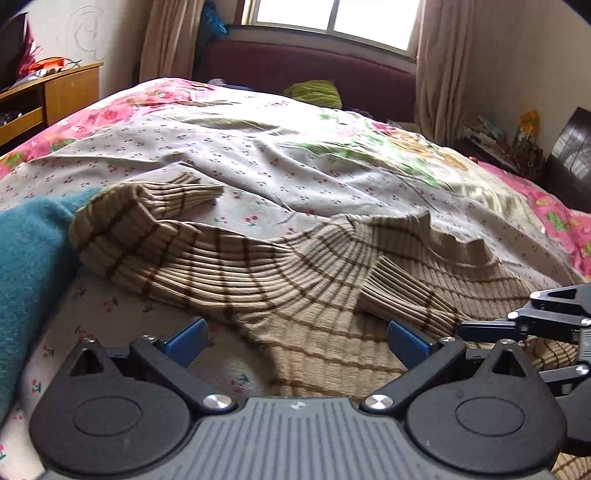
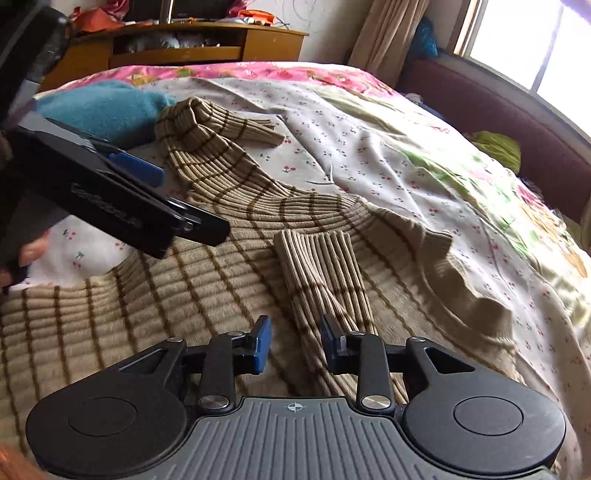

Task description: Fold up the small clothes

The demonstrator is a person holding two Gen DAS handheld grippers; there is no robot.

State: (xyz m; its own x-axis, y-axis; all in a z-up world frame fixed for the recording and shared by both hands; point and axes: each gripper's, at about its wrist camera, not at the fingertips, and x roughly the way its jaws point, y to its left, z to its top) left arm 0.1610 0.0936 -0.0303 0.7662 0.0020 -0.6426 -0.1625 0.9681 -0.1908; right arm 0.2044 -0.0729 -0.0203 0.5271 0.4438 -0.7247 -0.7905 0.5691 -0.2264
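Bedroom, daylit by a window (image 1: 332,18); bed (image 1: 295,155) under a cherry-print sheet serves as the folding surface.

Item: beige ribbed sweater (image 1: 295,295) with brown check lines, spread flat directly ahead of and beneath both tools. One sleeve (image 2: 321,273) is folded in over the body, its cuff lying just ahead of the right tool; the other sleeve (image 1: 155,210) trails away ahead and to the left of the left tool, bunched and not yet folded. Judged: flat spread so the sleeves can be brought in one at a time.

Item: teal fleece garment (image 1: 29,266), left of the left tool, touching the trailing sleeve.

Left tool (image 1: 295,338): blue pads set wide apart, nothing between them but sweater fabric lying below; holds nothing. Pitched downward over the sweater's near edge.

Right tool (image 2: 295,343): pads parted about halfway, the folded sleeve running beneath the gap, not pinched. Pitched downward, just right of the left tool.

Judged: the trailing sleeve is the next piece to fold.

Wooden cabinet (image 2: 207,40) beyond the bed.
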